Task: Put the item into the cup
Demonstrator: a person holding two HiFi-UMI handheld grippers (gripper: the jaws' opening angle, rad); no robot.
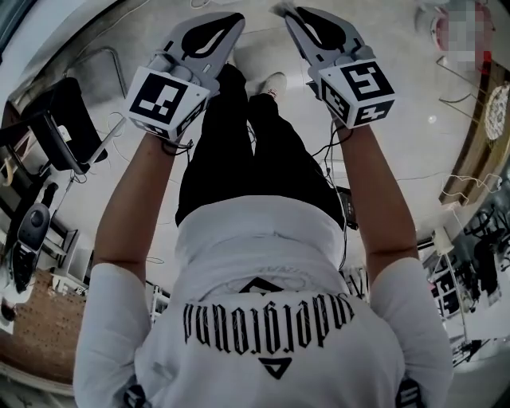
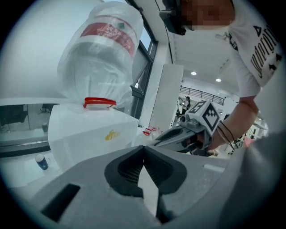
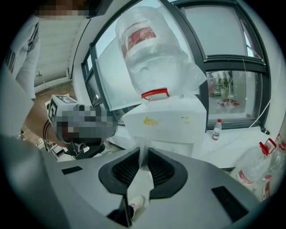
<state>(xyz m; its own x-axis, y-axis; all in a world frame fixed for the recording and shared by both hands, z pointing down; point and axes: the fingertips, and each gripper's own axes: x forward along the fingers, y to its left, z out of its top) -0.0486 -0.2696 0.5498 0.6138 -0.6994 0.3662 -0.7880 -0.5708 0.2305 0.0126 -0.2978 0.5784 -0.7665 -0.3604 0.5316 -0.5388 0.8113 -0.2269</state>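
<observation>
Both tools are held out ahead of the person, over black trousers [image 1: 239, 151] and a pale floor [image 1: 414, 135]. At upper left of the head view, the left gripper [image 1: 227, 24] has its jaws closed tip to tip, with nothing between them. At upper right, the right gripper [image 1: 293, 14] has its jaws all but together, also empty. Each gripper's own view faces a white water dispenser [image 3: 165, 120] with a bagged jug [image 3: 152, 44] upside down on top. A small bottle [image 3: 216, 129] stands on the sill at right. No item or cup can be made out in any view.
</observation>
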